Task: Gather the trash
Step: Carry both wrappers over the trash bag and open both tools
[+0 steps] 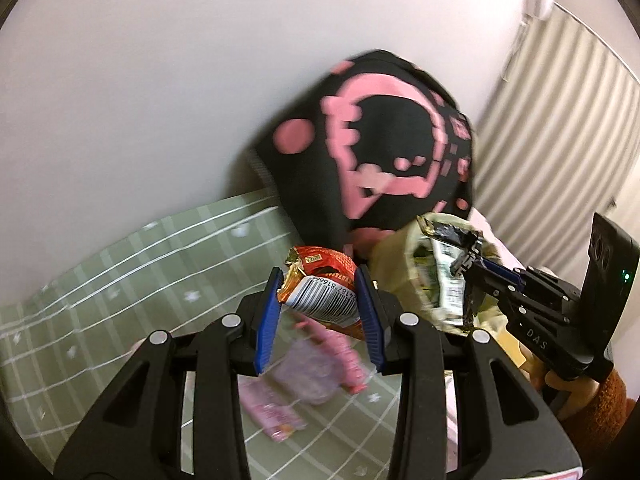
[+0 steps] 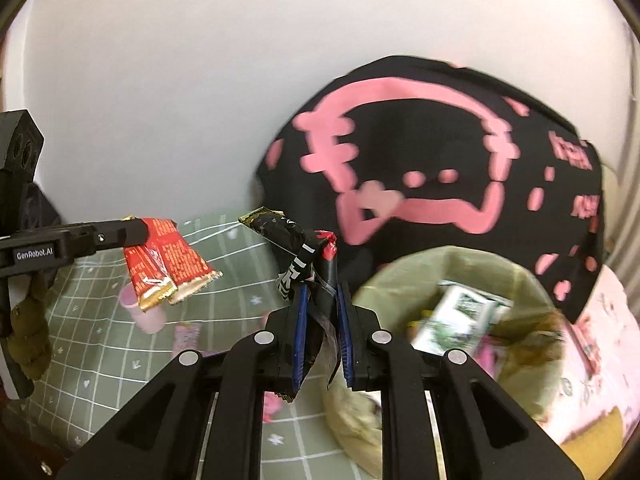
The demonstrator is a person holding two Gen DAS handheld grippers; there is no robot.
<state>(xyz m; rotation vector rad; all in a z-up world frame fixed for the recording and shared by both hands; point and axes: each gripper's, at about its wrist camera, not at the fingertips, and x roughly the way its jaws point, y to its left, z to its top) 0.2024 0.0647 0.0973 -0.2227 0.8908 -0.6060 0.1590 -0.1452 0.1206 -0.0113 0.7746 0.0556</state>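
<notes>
My left gripper is shut on a red snack wrapper with a barcode, held above the green checked bedspread; it also shows in the right wrist view. My right gripper is shut on a black wrapper with white and red print, held up just left of an open pale green trash bag. In the left wrist view the right gripper is at the bag's mouth. The bag holds a white-green carton and other wrappers.
A black cushion with pink print leans on the white wall behind the bag. Pink wrappers and a pink cup lie on the bedspread. A pink floral cover lies at right. Curtains hang at far right.
</notes>
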